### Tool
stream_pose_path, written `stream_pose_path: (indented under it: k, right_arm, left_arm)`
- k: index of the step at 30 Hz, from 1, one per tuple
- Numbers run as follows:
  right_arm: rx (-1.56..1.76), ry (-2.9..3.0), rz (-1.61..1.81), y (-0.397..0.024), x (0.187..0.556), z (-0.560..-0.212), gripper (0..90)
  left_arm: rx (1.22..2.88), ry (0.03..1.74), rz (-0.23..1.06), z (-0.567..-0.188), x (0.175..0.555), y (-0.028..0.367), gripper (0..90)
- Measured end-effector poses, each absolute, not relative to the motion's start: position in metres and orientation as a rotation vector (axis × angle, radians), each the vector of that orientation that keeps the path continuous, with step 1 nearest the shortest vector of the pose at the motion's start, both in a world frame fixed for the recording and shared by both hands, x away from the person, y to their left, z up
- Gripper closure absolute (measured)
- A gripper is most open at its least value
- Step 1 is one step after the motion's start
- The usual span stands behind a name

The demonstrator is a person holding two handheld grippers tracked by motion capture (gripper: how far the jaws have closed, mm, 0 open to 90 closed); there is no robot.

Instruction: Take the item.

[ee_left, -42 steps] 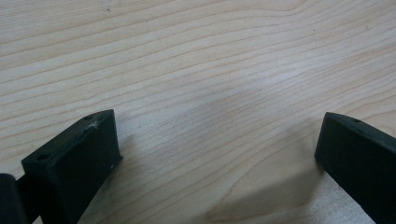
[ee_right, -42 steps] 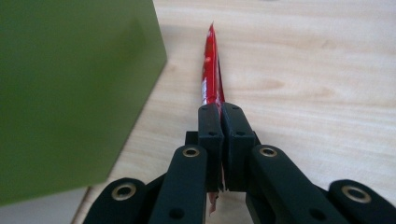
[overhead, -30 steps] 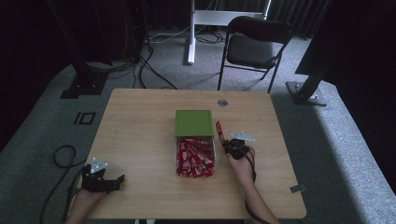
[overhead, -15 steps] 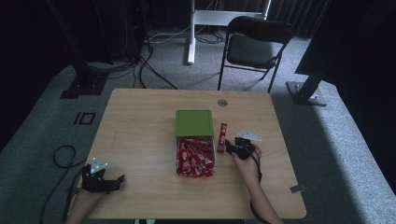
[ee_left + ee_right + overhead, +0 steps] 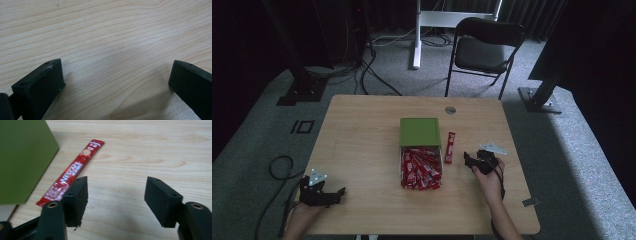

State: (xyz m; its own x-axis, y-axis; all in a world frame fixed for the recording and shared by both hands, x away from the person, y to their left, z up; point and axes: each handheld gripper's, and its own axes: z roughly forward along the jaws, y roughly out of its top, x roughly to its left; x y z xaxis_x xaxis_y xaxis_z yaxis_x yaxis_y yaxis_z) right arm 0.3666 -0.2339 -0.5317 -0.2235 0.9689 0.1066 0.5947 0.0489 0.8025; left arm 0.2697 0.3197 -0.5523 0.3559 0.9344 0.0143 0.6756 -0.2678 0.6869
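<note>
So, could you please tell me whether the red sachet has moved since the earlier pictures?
Yes: the red sachet left the right claw, whose jaws have just been opening, and now lies flat right of the green box.

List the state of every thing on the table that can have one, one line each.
Green lid: slid back, covering the far part of the box, near part open.
Box: open, holding many red sachets.
Single red sachet: flat on the table, right of the box, free.
Right tool: jaws just opening, nothing between them.
Left tool: open, empty, over bare table.
</note>
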Motion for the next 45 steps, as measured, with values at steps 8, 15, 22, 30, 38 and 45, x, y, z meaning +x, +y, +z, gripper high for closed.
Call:
stream_pose_path:
  k: [8,15,22,30,38,45]
  right_arm:
    - [1.585,1.871,1.003,-0.247,0.360,-0.536,23.5]
    - [1.605,1.878,0.971,-0.259,0.351,-0.540,20.5]
    - [1.592,1.883,0.937,-0.271,0.341,-0.539,18.4]
    - [1.622,1.881,0.928,-0.282,0.329,-0.541,18.3]
    - [1.638,1.861,0.920,-0.290,0.318,-0.542,18.4]
    - [1.655,1.857,0.898,-0.297,0.307,-0.547,17.4]
  left_arm:
    - [2.034,1.393,0.571,-0.552,0.270,0.320,0.6]
    - [2.034,1.393,0.571,-0.552,0.270,0.320,0.6]
    - [2.034,1.393,0.571,-0.552,0.270,0.320,0.6]
    - [2.035,1.393,0.571,-0.552,0.270,0.320,0.7]
    - [2.036,1.393,0.571,-0.552,0.270,0.320,0.6]
    - [2.036,1.393,0.571,-0.552,0.270,0.320,0.6]
